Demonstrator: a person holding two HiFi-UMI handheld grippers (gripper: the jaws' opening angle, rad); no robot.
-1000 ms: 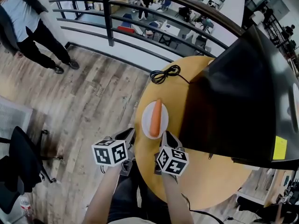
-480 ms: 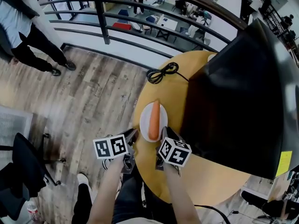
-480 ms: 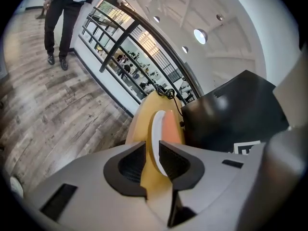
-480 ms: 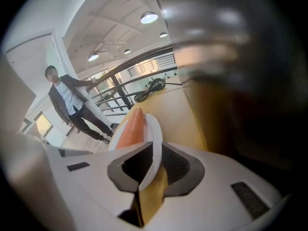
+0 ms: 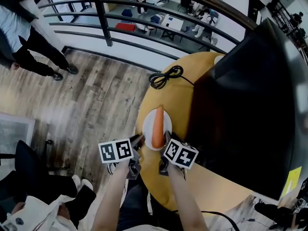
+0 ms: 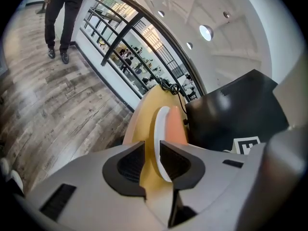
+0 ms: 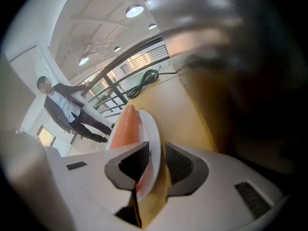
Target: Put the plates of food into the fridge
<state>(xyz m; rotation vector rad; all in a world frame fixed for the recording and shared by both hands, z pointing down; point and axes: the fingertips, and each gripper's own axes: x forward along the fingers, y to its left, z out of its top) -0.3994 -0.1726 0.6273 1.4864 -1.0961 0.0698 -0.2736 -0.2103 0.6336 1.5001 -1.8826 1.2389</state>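
A white plate [image 5: 147, 124] with a carrot [image 5: 158, 121] lies near the left edge of the round yellow table [image 5: 183, 93]. The black fridge [image 5: 250, 95] stands right of it, door shut. My left gripper [image 5: 138, 141] and right gripper [image 5: 166, 139] are both at the plate's near rim. In the left gripper view the plate's rim [image 6: 159, 129] runs between the jaws of the left gripper [image 6: 151, 162], with table showing beside it. In the right gripper view the right gripper [image 7: 156, 162] is opening, with the plate's rim [image 7: 151, 134] and the carrot's end [image 7: 126, 126] between its jaws.
A coiled black cable [image 5: 166, 76] lies at the table's far side. A dark railing [image 5: 144, 13] runs behind the table. One person [image 5: 29, 37] stands on the wooden floor at upper left; another person [image 5: 43, 211] is at lower left.
The head view has shifted slightly, and a person has come into the lower left. Both grippers have edged in to the plate's near rim.
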